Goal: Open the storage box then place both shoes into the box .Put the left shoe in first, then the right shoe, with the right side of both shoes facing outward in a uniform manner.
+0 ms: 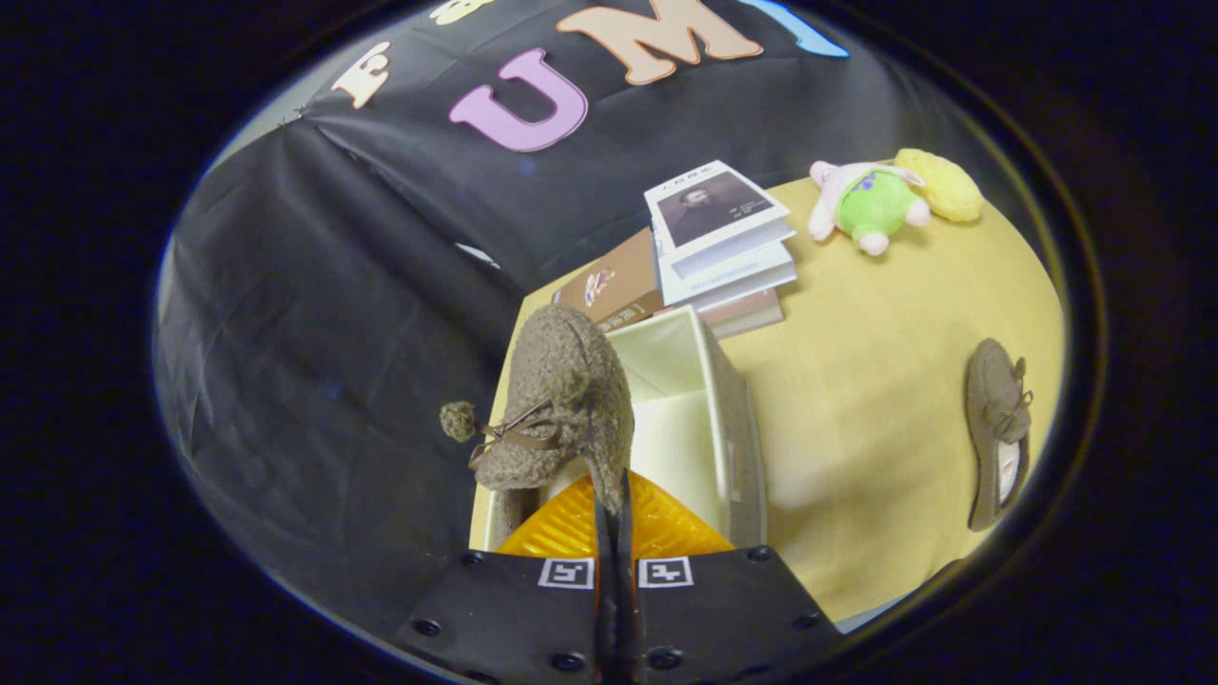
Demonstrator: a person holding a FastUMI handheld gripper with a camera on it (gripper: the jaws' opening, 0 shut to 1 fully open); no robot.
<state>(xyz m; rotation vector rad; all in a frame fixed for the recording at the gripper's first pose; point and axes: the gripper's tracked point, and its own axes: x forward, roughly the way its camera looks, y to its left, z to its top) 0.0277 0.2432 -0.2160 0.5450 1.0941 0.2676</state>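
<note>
Brown and fuzzy, the fleece slipper (pixel 563 400) with a cord bow and pompom hangs from your claw (pixel 615 504), whose fingers are pressed together on its rear edge. Directly beyond it sits the open cream fabric storage box (pixel 709 419), its mouth facing you, the slipper held over its near left part. Behind the box you have a stack of books (pixel 718 252) crowding its far rim. The second brown slipper (pixel 997 433) lies well to the right on the yellow tabletop (pixel 875 381), with bare surface between it and the box. A pink-and-green plush toy (pixel 871 205) rests near the far edge.
</note>
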